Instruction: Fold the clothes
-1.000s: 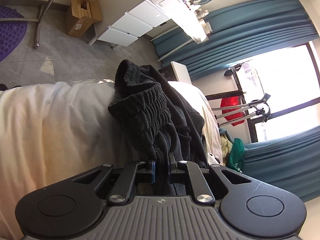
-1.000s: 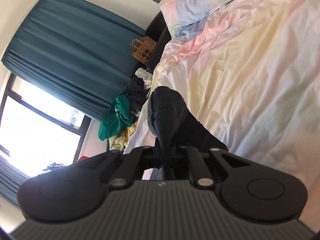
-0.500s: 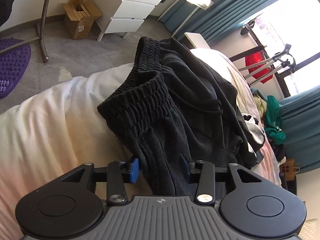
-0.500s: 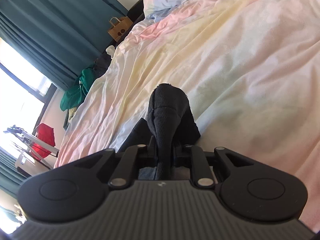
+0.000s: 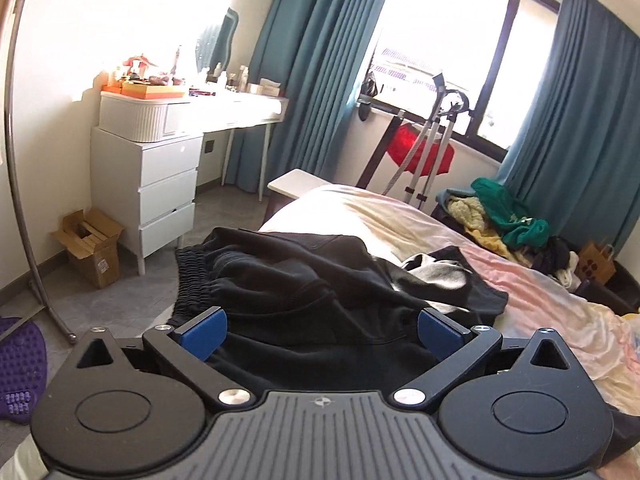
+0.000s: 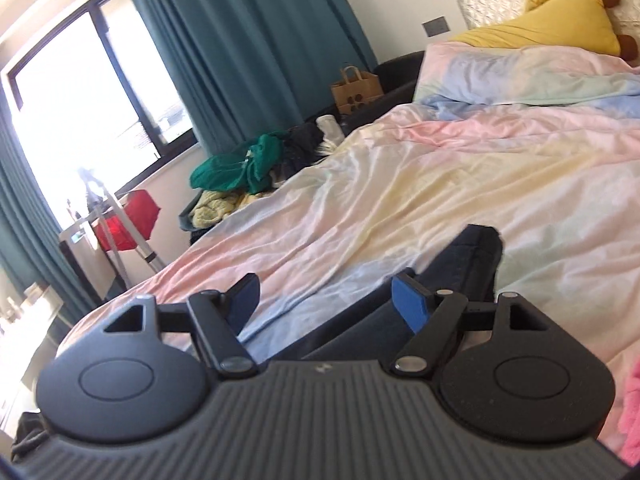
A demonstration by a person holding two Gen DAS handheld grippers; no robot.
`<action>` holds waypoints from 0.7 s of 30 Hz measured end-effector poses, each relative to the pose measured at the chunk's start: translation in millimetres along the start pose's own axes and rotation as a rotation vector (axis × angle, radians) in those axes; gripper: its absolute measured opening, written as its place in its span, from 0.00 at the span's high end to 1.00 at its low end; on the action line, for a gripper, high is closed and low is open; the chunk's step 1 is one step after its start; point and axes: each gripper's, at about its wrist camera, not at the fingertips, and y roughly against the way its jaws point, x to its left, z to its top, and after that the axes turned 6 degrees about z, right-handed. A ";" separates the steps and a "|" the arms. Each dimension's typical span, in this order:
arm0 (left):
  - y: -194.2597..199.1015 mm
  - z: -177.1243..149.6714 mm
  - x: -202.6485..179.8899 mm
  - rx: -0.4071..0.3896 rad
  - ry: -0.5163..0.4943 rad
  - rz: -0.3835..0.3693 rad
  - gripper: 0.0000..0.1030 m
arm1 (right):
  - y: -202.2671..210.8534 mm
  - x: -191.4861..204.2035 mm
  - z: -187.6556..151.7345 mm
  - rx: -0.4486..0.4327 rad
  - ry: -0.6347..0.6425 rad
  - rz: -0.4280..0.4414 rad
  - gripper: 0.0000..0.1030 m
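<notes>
- Black trousers [image 5: 304, 300], soft, limp, moderately heavy: heaped at edge of bed [image 5: 384, 216]; one folded part [image 6: 460, 264] beside right gripper [image 6: 326, 298].
- Left gripper [image 5: 320, 330], right gripper: jaws wide apart, holding nothing.
- Best taken at ribbed waistband [image 5: 192, 280].

Clothes on the bed's near corner

The trousers [image 5: 304, 300] lie bunched on the bed [image 5: 400, 220]; the drawer unit [image 5: 160, 184] stands left, a clothes heap [image 5: 504, 220] beyond the bed's right side.

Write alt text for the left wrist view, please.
The open left claw hovers over dark trousers lying rumpled on a pastel bed. Behind are a white dresser, teal curtains and a bright window.
</notes>
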 end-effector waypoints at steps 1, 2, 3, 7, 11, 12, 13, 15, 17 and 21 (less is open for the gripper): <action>-1.8 1.1 -12.0 -0.009 -0.009 -0.017 0.00 | 1.5 17.0 -0.9 0.009 0.013 0.038 0.26; -4.9 1.3 -23.9 -0.020 -0.022 -0.029 0.00 | 2.7 33.7 -3.1 0.021 0.027 0.078 0.26; -7.9 1.4 -34.3 -0.029 -0.035 -0.037 0.00 | 3.1 45.8 -5.3 0.032 0.034 0.104 0.26; -28.7 -3.8 -79.6 -0.041 -0.093 -0.065 0.00 | 2.3 109.9 -30.2 0.112 0.056 0.249 0.26; -55.3 -11.3 -115.4 -0.039 -0.160 -0.081 0.00 | -7.4 157.3 -64.4 0.192 0.118 0.377 0.28; -62.5 -14.2 -121.6 -0.041 -0.176 -0.078 0.00 | -12.9 166.0 -73.0 0.207 0.138 0.386 0.28; -69.8 -17.2 -126.4 -0.042 -0.186 -0.074 0.00 | -18.4 174.6 -81.6 0.222 0.158 0.394 0.28; -86.5 -24.5 -127.3 -0.031 -0.187 -0.080 0.00 | -30.7 186.5 -95.5 0.260 0.160 0.393 0.27; -105.1 -33.8 -121.2 -0.014 -0.179 -0.086 0.00 | -47.0 191.7 -105.2 0.303 0.124 0.401 0.27; -142.6 -50.1 -101.4 0.038 -0.150 -0.093 0.00 | -90.4 198.4 -116.7 0.377 0.017 0.398 0.34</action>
